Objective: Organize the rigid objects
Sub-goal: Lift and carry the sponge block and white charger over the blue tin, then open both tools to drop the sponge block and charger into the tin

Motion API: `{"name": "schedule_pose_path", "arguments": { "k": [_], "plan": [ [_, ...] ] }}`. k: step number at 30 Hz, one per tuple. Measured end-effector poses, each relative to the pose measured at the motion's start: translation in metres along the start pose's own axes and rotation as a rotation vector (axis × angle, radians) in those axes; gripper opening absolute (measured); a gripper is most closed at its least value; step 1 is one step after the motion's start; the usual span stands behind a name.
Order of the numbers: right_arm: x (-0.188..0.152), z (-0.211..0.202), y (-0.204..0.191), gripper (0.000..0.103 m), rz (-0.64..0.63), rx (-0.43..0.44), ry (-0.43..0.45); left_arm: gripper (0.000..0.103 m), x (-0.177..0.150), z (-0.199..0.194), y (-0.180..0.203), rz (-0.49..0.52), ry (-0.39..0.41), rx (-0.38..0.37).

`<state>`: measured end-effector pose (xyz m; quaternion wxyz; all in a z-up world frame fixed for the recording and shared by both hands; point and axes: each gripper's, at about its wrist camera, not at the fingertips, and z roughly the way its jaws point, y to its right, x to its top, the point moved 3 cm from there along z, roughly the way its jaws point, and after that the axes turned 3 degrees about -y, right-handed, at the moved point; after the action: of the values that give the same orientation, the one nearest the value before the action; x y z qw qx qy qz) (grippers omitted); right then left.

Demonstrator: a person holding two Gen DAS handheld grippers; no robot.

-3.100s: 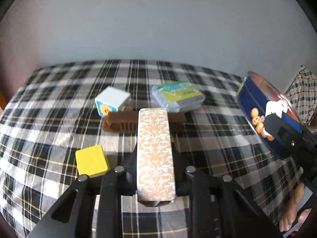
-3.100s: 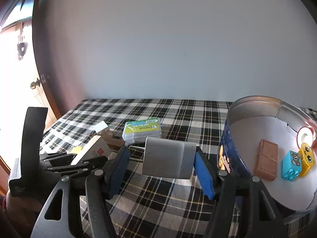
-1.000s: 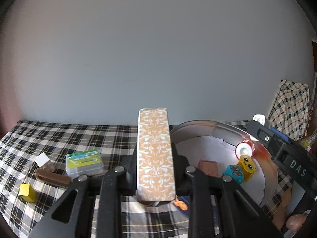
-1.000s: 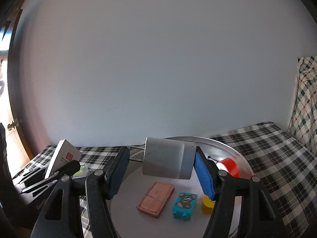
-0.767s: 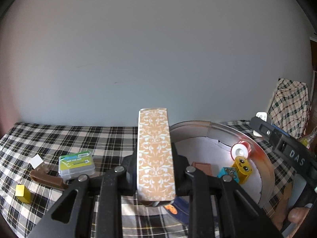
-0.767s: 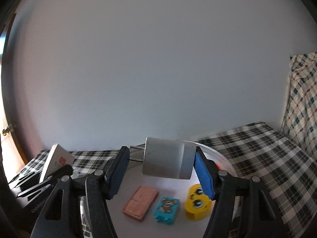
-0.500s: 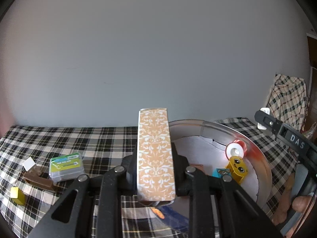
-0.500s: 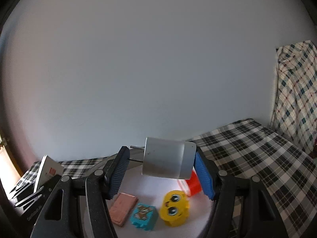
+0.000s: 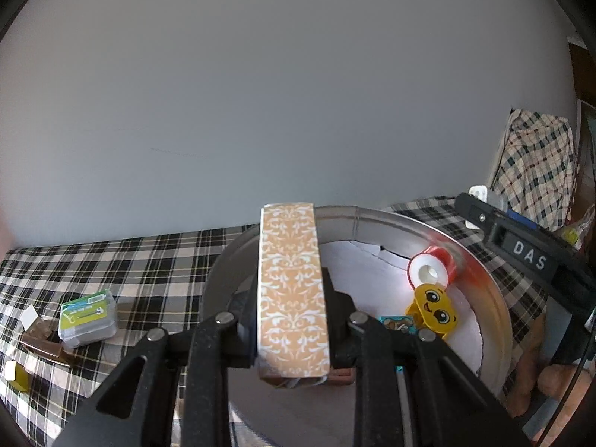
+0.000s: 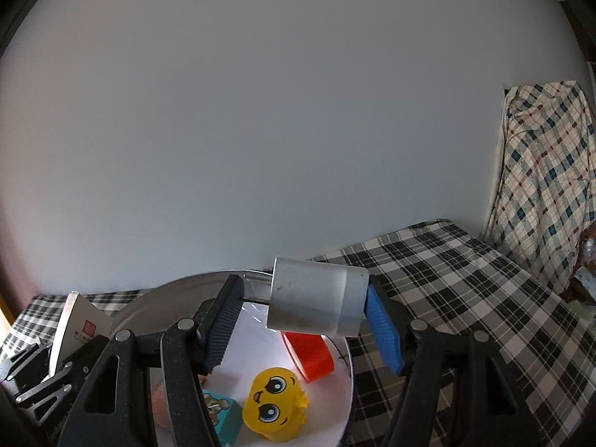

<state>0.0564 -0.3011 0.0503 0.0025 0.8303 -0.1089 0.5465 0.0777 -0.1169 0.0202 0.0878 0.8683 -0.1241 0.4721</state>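
Progress looks a little past halfway, judging by what sits where. Inside the round metal tin [image 9: 488, 298], on its white paper lining, lie a red-and-white tape roll [image 9: 430, 270], a yellow toy block with a cartoon face [image 9: 434, 309], a teal toy block with a bear picture [image 10: 219, 415] and a flat pinkish-brown rectangular piece [image 10: 160, 406], so four things appear sorted already. Two more are on their way in: the left gripper [image 9: 292, 335] has its fingers pinching a long orange box with a white floral pattern [image 9: 292, 287], held above the near edge of the tin, while the right gripper [image 10: 303, 326] has its fingers clamped on a plain grey metal cylinder [image 10: 316, 300] hanging above the tin's interior, over the tape roll. Neither has been let go yet, so both placements are still open. Well apart on the black-and-white checked bedspread [image 9: 149, 260] remain a clear plastic case with a green label [image 9: 87, 316], a dark brown bar [image 9: 46, 344] touching it, a small white cube [image 9: 29, 316] just beside the bar, and a yellow cube [image 9: 16, 376] near the picture's edge. Those four probably still need collecting after these two are dropped in.
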Motion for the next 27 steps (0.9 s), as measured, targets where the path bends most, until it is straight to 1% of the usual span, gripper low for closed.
{"name": "schedule_pose_path", "arguments": {
  "k": [6,11,21,27],
  "plan": [
    [-0.005,0.010,-0.008,0.067,-0.034,-0.023,-0.043,0.024,-0.003,0.010,0.002,0.006,-0.035,0.027],
    [-0.007,0.012,-0.010,0.067,-0.056,-0.045,-0.060,0.024,-0.006,0.018,0.003,0.014,-0.061,0.052],
    [-0.014,0.022,-0.015,0.067,-0.069,-0.027,-0.130,0.024,-0.014,0.032,0.007,0.028,-0.119,0.076],
    [-0.016,0.024,-0.019,0.067,-0.085,-0.024,-0.148,0.024,-0.017,0.034,0.009,0.035,-0.136,0.084]
  ]
}}
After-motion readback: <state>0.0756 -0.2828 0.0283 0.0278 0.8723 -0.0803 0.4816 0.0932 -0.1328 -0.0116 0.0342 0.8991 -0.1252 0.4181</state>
